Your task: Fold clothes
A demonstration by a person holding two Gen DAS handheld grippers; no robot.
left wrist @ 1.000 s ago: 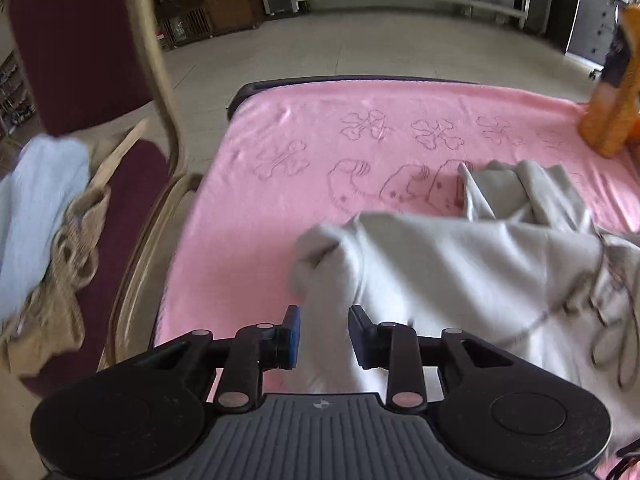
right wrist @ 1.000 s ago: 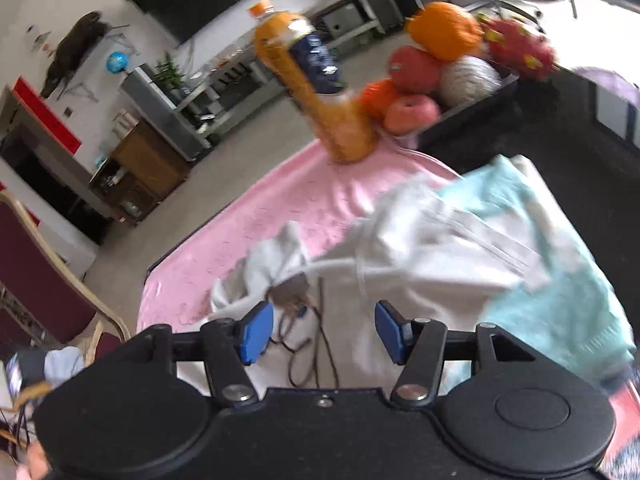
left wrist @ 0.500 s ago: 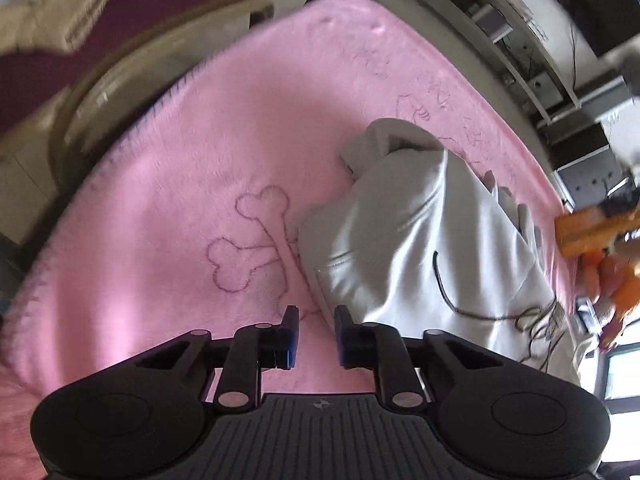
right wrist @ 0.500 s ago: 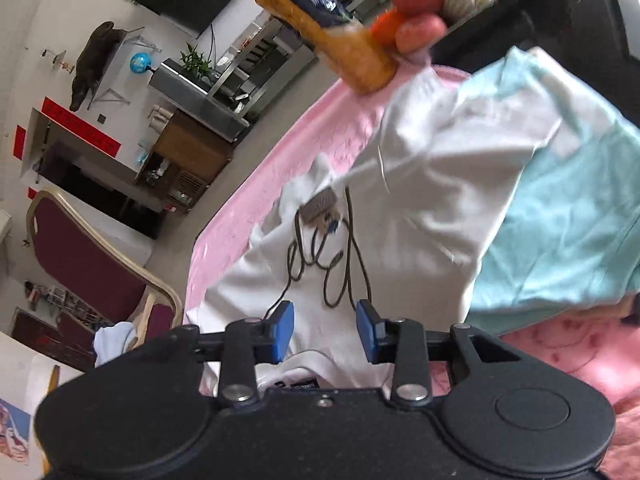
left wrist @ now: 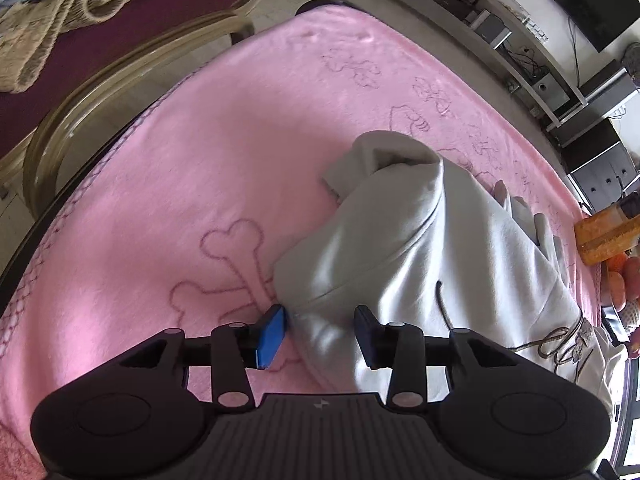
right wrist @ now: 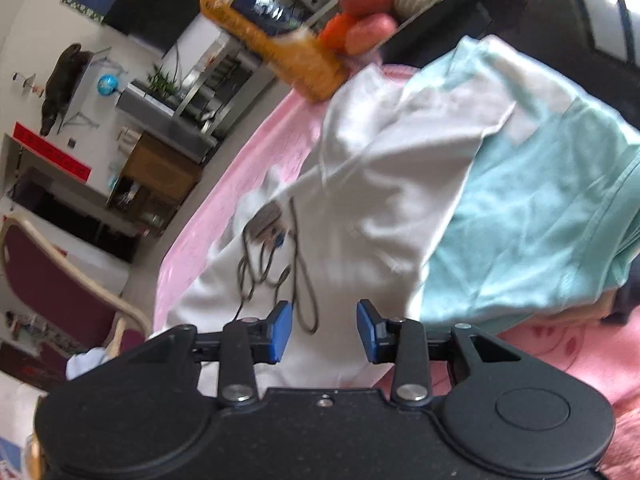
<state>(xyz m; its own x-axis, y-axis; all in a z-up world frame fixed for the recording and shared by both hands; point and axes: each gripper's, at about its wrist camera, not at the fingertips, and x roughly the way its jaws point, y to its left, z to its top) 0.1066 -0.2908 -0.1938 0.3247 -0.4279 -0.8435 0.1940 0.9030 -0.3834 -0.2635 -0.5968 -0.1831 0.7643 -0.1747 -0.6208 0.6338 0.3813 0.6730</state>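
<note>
Left gripper (left wrist: 320, 330): jaws opening, a corner of the grey sweatshirt (left wrist: 420, 248) lies between the blue pads, which do not appear to press on it.
Right gripper (right wrist: 324, 330): jaws part open, over the sweatshirt's near hem, beside the dark drawstring (right wrist: 298, 264); the pads stand apart from the cloth, nothing held.
Sweatshirt: lies bunched on the pink blanket (left wrist: 180, 184), nearer its right side; one end is humped up toward the far edge, and the cord lies in loops across the chest.
Step in hand: judged as taking hold of the near edge at two points, to lift and spread or fold it.
Next move: both pairs of jaws likely need to shut on a single layer of cloth, clear of the cord.
Turquoise garment (right wrist: 540, 208): lies just right of the sweatshirt, partly under it; it could be dragged along.
Far right corner: an orange drink bottle (right wrist: 268, 36) and a tray of fruit (right wrist: 372, 8) stand close to the cloth; a wide sweep could knock them.
Off the left edge: a chair (left wrist: 120, 52) with more clothes on the seat.
</note>
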